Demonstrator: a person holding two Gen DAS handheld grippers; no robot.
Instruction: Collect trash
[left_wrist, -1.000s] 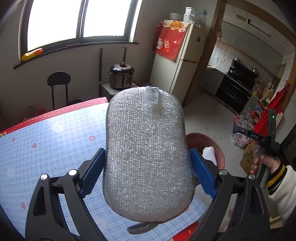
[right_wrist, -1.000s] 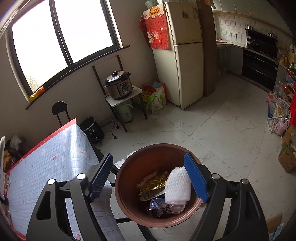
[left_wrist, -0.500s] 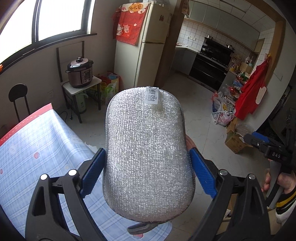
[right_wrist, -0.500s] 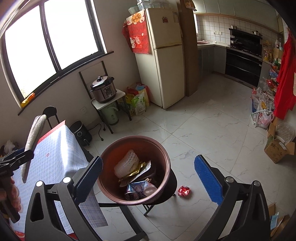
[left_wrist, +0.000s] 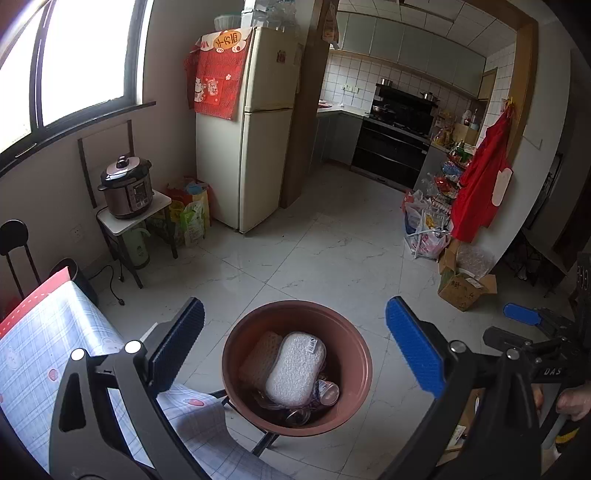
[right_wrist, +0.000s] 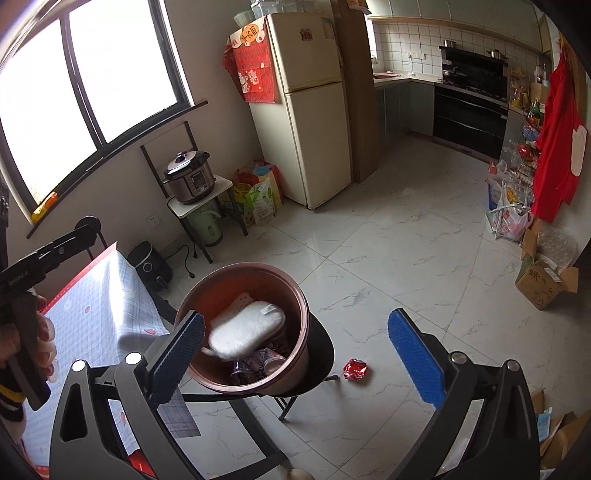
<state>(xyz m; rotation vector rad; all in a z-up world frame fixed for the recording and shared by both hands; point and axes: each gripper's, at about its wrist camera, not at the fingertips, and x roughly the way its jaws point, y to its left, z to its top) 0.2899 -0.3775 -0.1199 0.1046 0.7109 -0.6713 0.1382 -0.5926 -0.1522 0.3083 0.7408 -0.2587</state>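
Note:
A brown round bin (left_wrist: 354, 350) stands on a black stool beside the table; it also shows in the right wrist view (right_wrist: 299, 302). Inside lies a white bubble-wrap pouch (left_wrist: 295, 369), seen too in the right wrist view (right_wrist: 247, 330), on top of another padded piece, cans and wrappers. My left gripper (left_wrist: 295, 350) is open and empty, held above the bin. My right gripper (right_wrist: 295, 354) is open and empty, above and to the right of the bin. A red crumpled wrapper (right_wrist: 355, 369) lies on the floor by the stool.
The table with a blue checked cloth (left_wrist: 44, 350) is at the left. A fridge (left_wrist: 255, 129), a pressure cooker on a small stand (left_wrist: 127, 188), bags and cardboard boxes (left_wrist: 463, 288) line the room's edges around a tiled floor.
My left gripper swung from over the table to above the bin, opened and let go of the bubble-wrap pouch, which now lies in the bin. My right gripper opened and drew back from the bin.

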